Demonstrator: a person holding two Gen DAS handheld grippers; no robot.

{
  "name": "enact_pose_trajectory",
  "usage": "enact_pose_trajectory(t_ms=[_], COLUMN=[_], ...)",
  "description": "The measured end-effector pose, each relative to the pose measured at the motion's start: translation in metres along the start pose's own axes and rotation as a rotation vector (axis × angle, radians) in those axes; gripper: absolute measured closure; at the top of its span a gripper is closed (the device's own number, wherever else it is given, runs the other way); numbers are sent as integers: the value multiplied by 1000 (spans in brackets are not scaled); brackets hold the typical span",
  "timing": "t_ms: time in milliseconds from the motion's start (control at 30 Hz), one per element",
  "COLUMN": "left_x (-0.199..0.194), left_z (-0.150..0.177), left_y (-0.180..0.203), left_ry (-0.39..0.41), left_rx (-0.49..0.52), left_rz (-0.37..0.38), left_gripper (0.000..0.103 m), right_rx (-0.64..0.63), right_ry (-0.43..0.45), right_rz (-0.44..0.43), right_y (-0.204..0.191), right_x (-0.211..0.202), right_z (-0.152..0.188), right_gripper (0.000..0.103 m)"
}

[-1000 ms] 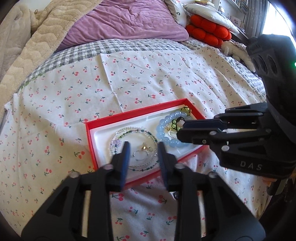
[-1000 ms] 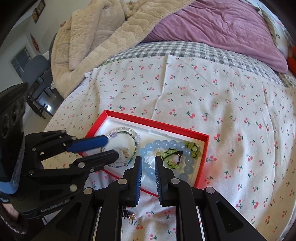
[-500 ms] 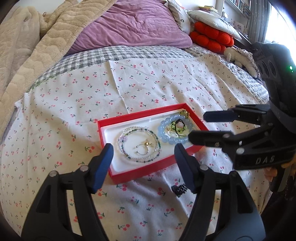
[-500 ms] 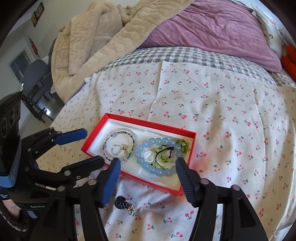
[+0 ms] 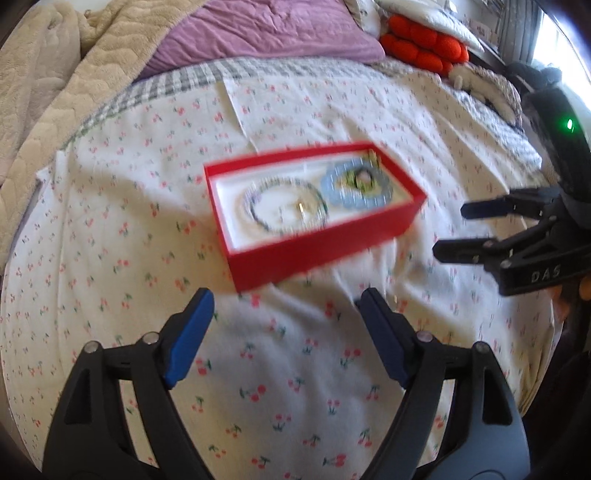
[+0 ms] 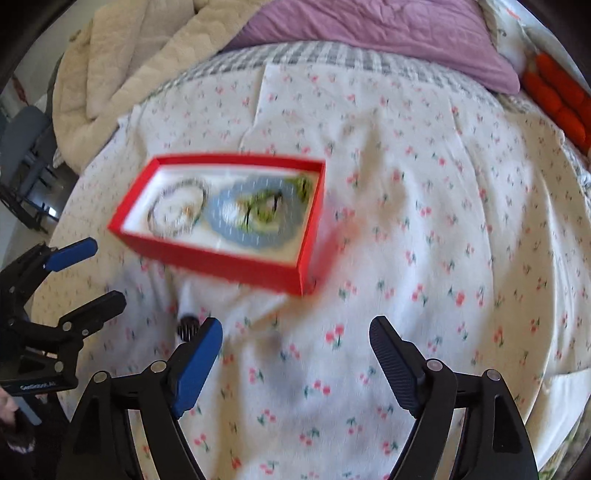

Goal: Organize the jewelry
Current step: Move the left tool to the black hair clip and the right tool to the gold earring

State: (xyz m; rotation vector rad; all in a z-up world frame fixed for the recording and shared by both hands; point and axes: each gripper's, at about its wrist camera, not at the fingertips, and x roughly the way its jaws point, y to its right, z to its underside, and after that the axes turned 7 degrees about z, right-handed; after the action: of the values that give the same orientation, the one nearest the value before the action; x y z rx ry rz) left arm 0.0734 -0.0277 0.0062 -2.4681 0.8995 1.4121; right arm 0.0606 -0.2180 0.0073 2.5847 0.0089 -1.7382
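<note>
- Both of my tools are empty: my right hand-held gripper (image 6: 295,347) has its jaws spread wide over the bedspread, and my left hand-held gripper (image 5: 284,317) is spread just as wide, holding nothing.
- Between them, on the cherry-print sheet (image 6: 424,206), sits the red box (image 6: 225,218), with its white lining showing and its lid off.
- Inside it I can make out a blue bead bracelet (image 6: 258,218) at the right end with green beads (image 6: 264,212) tangled in its middle, and a thin beaded strand (image 6: 177,214) coiled at the left end; motion blur hides finer detail.
- One small dark piece (image 6: 188,328) lies loose on the sheet, outside the box, just beside my right tool's blue-padded finger (image 6: 195,365). I judge that this is the piece to fetch next.
- To do that well, I'd bring the right tool down slowly so the piece sits between the pads, not under one of them, and close gently: the bedding is soft and will sink, so a hard press could bury it in a fold.
- I'd pinch the piece itself and check that no cloth is caught before lifting.
- My left tool, near the box's left end, could steady the box wall while I drop the piece into the free white space.
- Beyond lie a purple quilt (image 6: 369,26) and a beige blanket (image 6: 129,66).
</note>
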Motion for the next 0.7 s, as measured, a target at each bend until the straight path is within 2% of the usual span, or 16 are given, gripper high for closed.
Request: enact_pose_trajectory(t_ms=[200, 333, 433, 567, 633, 700], left_x=[11, 17, 24, 34, 37, 38], left_z=[17, 22, 23, 20, 17, 14], left_y=[14, 30, 42, 52, 55, 57], left_ry=[-51, -55, -67, -84, -83, -70], left_rx=[49, 109, 148, 197, 214, 237], left_rz=[28, 48, 86, 109, 120, 123], left_gripper=[21, 22, 31, 60, 68, 70], right_rx=[-8, 3, 2, -3, -5, -9], right_ry=[-8, -23, -26, -29, -31, -32], right_rz=[8, 14, 21, 30, 28, 28], right_y=[1, 5, 5, 7, 7, 7], right_x=[-4, -3, -1, 1, 2, 3], right_z=[11, 14, 14, 14, 14, 14], right_gripper=[20, 20, 20, 20, 20, 20])
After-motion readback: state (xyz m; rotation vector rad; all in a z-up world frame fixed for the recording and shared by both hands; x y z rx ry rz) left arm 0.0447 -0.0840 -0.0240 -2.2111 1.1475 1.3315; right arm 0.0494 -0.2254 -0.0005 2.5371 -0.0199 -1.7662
